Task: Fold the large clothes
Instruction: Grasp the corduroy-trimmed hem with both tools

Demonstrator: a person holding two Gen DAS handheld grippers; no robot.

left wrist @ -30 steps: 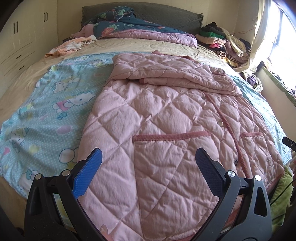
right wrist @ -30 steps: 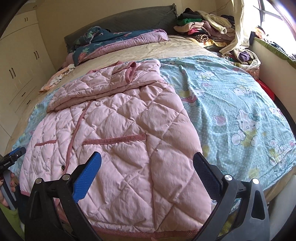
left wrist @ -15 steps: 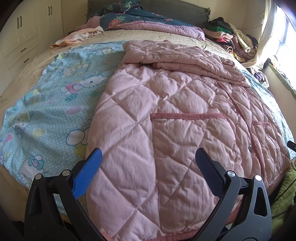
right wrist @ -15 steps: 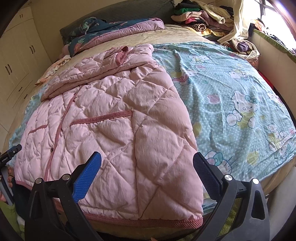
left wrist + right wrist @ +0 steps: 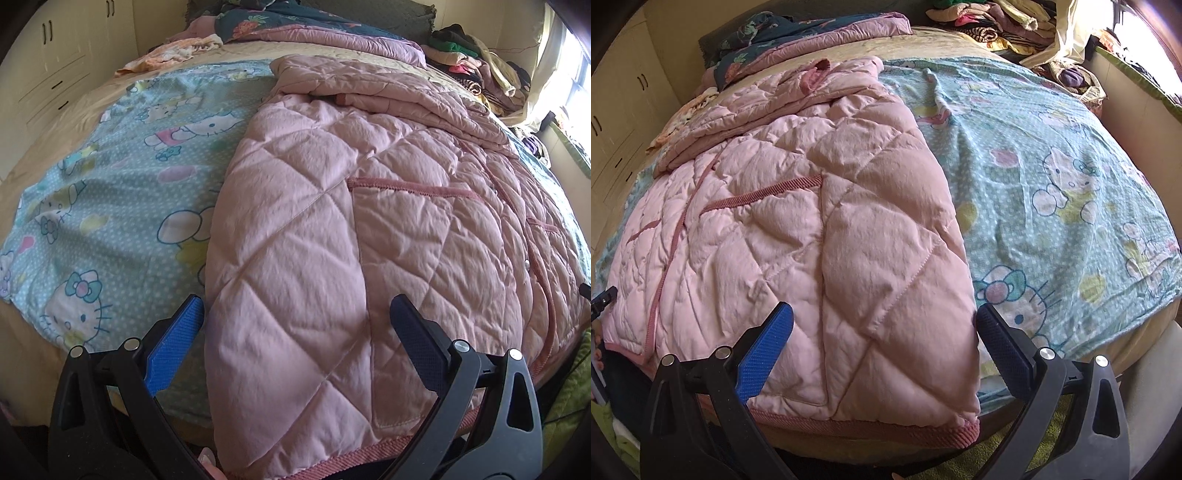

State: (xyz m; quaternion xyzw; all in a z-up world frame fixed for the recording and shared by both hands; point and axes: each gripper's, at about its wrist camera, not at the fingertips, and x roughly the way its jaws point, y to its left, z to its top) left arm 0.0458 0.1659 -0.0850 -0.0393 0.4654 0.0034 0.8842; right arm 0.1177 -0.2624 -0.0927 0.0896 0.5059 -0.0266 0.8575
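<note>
I've got both tools at the foot of the bed, low over the hem of the pink quilted coat (image 5: 332,229) that lies front-up on the Hello Kitty sheet (image 5: 110,206), its upper part folded down in a bunch near the far end. My left gripper (image 5: 295,325) is spread wide and grasps nothing; its blue finger pad (image 5: 173,350) sits over the sheet just beside the coat's left edge, the dark pad over the patch pocket (image 5: 417,258) area. Coat's ribbed hem trim (image 5: 369,450) runs along the bed edge below the fingers. My right gripper (image 5: 882,325) is also released, jaws wide apart and holding nothing; its blue pad (image 5: 762,354) is over the coat's lower panel, the dark pad right at the coat's right side edge where it meets the sheet (image 5: 1052,177). Coat's right bottom corner (image 5: 967,424) hangs at the mattress edge. From the right view the coat (image 5: 812,240) covers the left half of the bed, and the tip of the other tool shows at the far left edge. Beyond the coat: a floral quilt (image 5: 295,22) at the headboard, a clothes pile (image 5: 476,62) by the window, cream cabinets (image 5: 55,55) to the left. I can't tell whether either tool touches the fabric.
</note>
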